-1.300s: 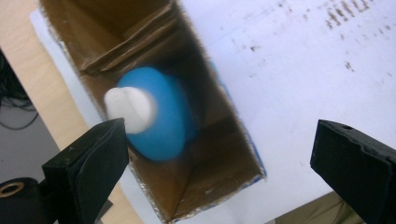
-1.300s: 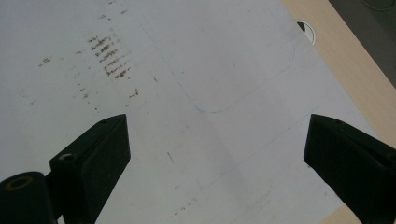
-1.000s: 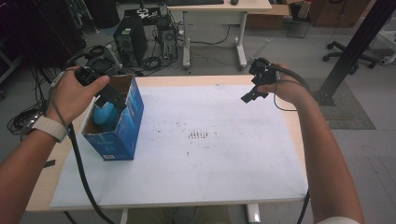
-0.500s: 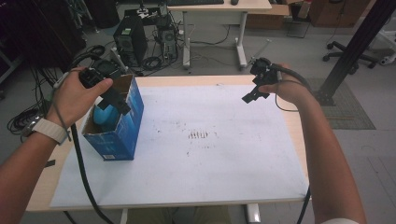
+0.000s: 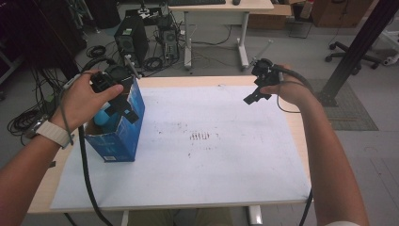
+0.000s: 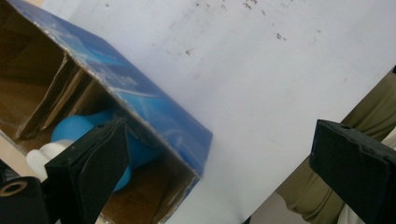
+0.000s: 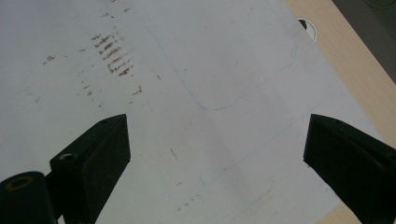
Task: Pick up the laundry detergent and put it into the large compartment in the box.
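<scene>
The left gripper [image 5: 123, 107] is hovering wide open over the blue box [image 5: 123, 136] at the table's left, where a blue bulb-like thing [image 6: 95, 135], probably a bottle, is lying. Lowering straight between the walls is wisest. The right gripper [image 5: 254, 96], also wide, is waiting far right.

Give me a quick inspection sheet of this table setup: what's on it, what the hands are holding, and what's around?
Surface: wooden table covered by a white paper sheet with dark scuff marks.
Job's things: open blue cardboard box standing at the left side; a light blue rounded object with a white part lies inside.
Clutter: nothing seen.
Grippers: left tool open, at the box's open top, one jaw inside the box and one outside it; right tool open, raised above the sheet, holding nothing.
Cables: a black cable trails from the left tool, another loops from the right.
Surroundings: computer tower, floor cables, second desk, office chair.
</scene>
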Demonstrator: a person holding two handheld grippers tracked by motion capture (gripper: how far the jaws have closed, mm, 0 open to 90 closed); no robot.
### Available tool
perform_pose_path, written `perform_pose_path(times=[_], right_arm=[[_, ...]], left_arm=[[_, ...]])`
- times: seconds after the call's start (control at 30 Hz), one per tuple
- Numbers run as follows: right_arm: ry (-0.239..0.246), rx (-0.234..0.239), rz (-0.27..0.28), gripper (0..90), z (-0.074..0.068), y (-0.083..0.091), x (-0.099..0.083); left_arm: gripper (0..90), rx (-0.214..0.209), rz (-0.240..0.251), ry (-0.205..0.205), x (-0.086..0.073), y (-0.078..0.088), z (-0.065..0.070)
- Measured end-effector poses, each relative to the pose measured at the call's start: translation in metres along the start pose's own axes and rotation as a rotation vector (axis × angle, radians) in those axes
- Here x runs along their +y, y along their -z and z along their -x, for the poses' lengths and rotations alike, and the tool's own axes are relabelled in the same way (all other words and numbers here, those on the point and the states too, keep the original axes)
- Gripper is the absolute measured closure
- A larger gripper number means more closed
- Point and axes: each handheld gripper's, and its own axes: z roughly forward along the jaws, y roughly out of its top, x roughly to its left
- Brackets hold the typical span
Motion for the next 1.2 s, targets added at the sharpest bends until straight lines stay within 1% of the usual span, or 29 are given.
perform_pose_path(times=[0.1,0.2,0.47,0.57,0.67,0.73,0.87,0.97,1.2], right_arm=[[-0.001,0.001,0.002,7.4,0.0,0.001,0.0],[0.0,0.004,0.0,7.5,-0.001,0.001,0.0],[0.0,0.004,-0.001,7.5,-0.003,0.001,0.0],[0.0,0.004,-0.002,7.5,-0.003,0.001,0.0],[-0.002,0.005,0.001,7.4,-0.003,0.002,0.0],[0.0,0.003,0.001,7.4,-0.003,0.002,0.0],[0.001,0.004,0.001,7.4,-0.003,0.002,0.0],[0.001,0.007,0.004,7.4,-0.003,0.002,0.001],[0.004,0.01,0.001,7.5,-0.003,0.0,0.002]], left_arm=[[5.5,-0.007,0.003,-0.021,0.002,0.0,0.003],[5.6,-0.019,0.005,-0.062,0.003,0.001,0.008],[5.6,-0.044,0.001,-0.138,0.01,-0.002,0.022],[5.7,-0.051,0.004,-0.153,0.012,-0.002,0.025],[5.7,-0.045,0.007,-0.168,0.013,-0.003,0.027],[5.7,-0.052,0.006,-0.183,0.013,-0.003,0.027],[5.8,-0.057,0.003,-0.198,0.014,-0.003,0.029],[5.8,-0.064,0.011,-0.208,0.015,-0.002,0.031],[5.8,-0.074,0.01,-0.26,0.017,-0.003,0.04]])
